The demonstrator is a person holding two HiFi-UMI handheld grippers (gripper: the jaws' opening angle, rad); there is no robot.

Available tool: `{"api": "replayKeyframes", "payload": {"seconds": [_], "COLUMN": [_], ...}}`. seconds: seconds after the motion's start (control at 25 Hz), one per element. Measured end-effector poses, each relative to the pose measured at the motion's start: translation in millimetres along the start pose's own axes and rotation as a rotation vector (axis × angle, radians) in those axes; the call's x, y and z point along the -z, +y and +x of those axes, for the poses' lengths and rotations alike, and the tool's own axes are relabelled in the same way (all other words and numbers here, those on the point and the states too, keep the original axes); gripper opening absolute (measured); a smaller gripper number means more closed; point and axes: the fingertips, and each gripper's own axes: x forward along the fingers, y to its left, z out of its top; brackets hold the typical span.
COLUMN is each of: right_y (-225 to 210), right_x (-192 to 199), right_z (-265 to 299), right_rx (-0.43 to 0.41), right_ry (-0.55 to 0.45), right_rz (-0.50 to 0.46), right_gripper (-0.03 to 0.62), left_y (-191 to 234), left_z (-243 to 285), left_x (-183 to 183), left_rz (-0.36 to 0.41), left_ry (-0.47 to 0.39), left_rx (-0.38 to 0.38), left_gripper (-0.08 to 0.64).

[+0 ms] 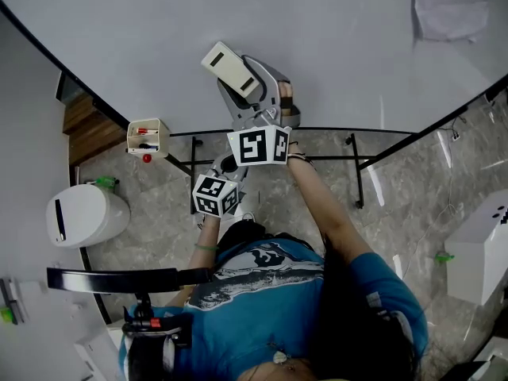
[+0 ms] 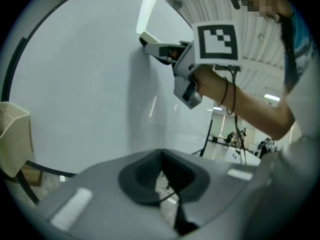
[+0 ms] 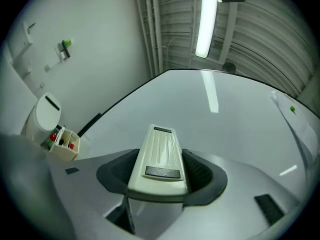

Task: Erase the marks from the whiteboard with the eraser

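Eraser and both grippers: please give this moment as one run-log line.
right gripper: shut on eraser | eraser: against whiteboard | left gripper: shut, empty, off the whiteboard | marks: none visible near eraser

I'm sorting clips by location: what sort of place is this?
Probably an office or lab workroom: a large whiteboard on a black metal stand, a marker holder at its edge, a tube light under a ribbed ceiling, and an eraser in the right gripper.

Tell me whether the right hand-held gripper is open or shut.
Shut on the eraser. In the right gripper view, the right hand-held gripper has both pads pressed against the eraser's sides.
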Motion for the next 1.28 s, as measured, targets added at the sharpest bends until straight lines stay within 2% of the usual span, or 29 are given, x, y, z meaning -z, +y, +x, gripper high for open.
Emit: {"api": "replayKeyframes", "payload": {"seconds": [0.08, 0.2, 0.32, 0.48, 0.68, 0.8, 1.0, 1.16, 1.28], "right_y": [-23.6, -79.5, -141.5, -216.3, -277.1, -288.9, -283.8, -259.8, -233.3], "right_x": [-8.7, -14.2, 5.2, 43.7, 84.4, 96.6, 97.3, 92.3, 85.4], "right_z": [-15.5, -41.4, -72.0, -113.0, -150.8, -155.1, -152.1, -134.5, -110.2], "right_rx": [0.038, 0.16, 0.307, 0.472, 0.632, 0.669, 0.7, 0.68, 0.633], "right_ry": [-0.033, -0.094, -0.049, 0.021, 0.043, 0.052, 0.025, 0.0, -0.014], "right_rz": [0.091, 0.186, 0.242, 0.228, 0.378, 0.4, 0.431, 0.438, 0.415], "right_gripper": [0.264, 0.264, 0.264, 0.264, 0.264, 0.264, 0.264, 0.264, 0.264], "left_y": [-0.2, -2.6, -11.5, -28.9, -38.8, -38.9, -32.4, -18.7, -8.1], "left_z": [-0.7, 1.7, 6.6, 14.1, 18.1, 18.7, 15.6, 13.5, 15.7], "left_x": [0.3, -1.4, -2.9, -3.1, -3.2, -3.1, -0.7, 2.4, 5.6], "left_rz": [-0.001, 0.005, 0.015, 0.031, 0.04, 0.04, 0.033, 0.026, 0.017], "left_ry": [-0.001, 0.001, 0.007, 0.019, 0.027, 0.032, 0.036, 0.04, 0.046], "left_rx": [0.002, 0.016, 0.046, 0.094, 0.119, 0.117, 0.095, 0.078, 0.071], "left_gripper": [0.003, 0.003, 0.003, 0.003, 0.003, 0.003, 0.003, 0.003, 0.003]}}
